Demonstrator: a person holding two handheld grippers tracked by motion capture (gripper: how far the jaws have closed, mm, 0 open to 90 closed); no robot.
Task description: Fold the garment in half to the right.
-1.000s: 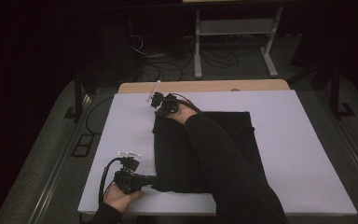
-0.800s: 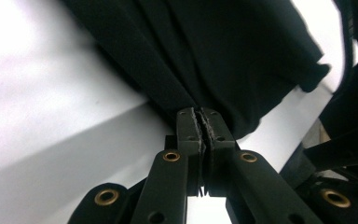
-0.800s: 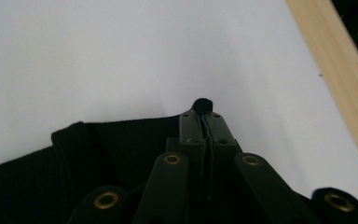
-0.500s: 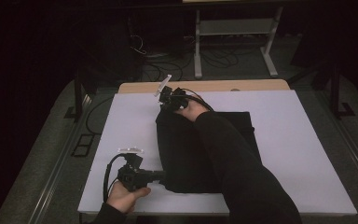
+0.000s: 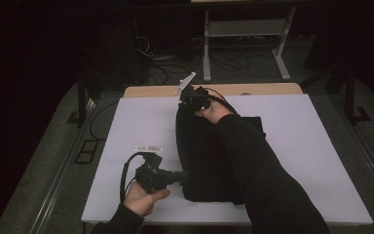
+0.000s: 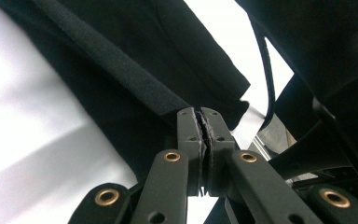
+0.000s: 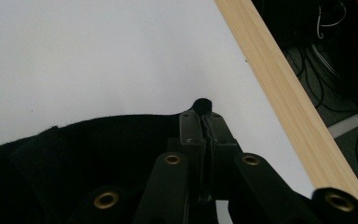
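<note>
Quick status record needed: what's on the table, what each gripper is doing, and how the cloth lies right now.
surface: white table top, wooden strip along its far edge
item: black cloth, folded, lying lengthwise in the middle of the table
left gripper: shut on the cloth's near edge, along a thick hem
right gripper: shut on the cloth's far corner; a small tuft sticks out past the tips
cloth state: pinched at both ends, far end near the wooden strip

No legible markings.
No text, label, brand, number or sign can be read on any surface in the high view or in either gripper view.
</note>
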